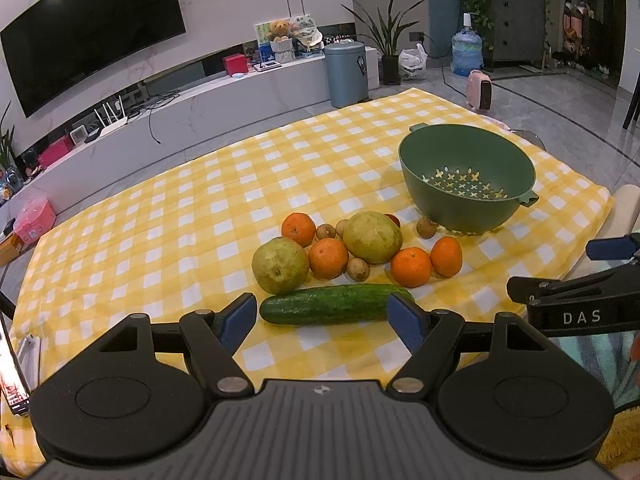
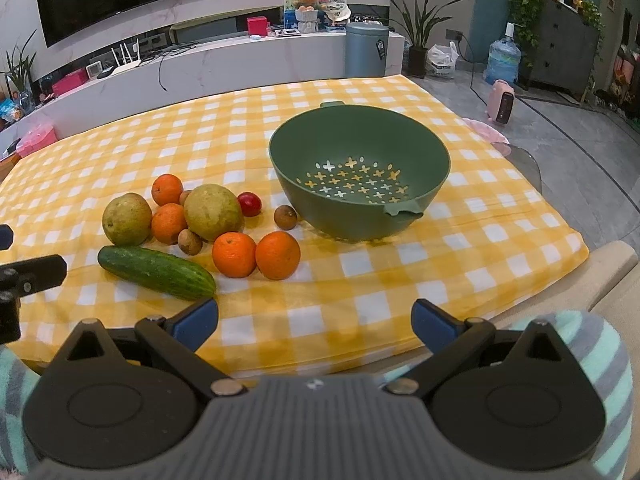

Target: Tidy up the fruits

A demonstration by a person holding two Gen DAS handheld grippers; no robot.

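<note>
In the left wrist view, the left hand-held gripper (image 1: 322,316) hung low over the near edge of the tabletop (image 1: 168,216), its blue fingers spread wide with nothing between them. Just past them lay a cucumber (image 1: 336,304), and behind it the fruit sat heaped together: two pears (image 1: 280,266), several oranges (image 1: 411,267) and small brown longans (image 1: 357,269). The pile seemed gathered there for sorting into the empty green colander (image 1: 468,176), which stood apart to the right.

In the right wrist view, the right hand-held gripper (image 2: 314,320) was also held level and splayed, empty, aimed between the fruit and the colander (image 2: 360,168). A small red fruit (image 2: 249,203) showed behind one pear (image 2: 213,212). Nothing was in the colander yet.
</note>
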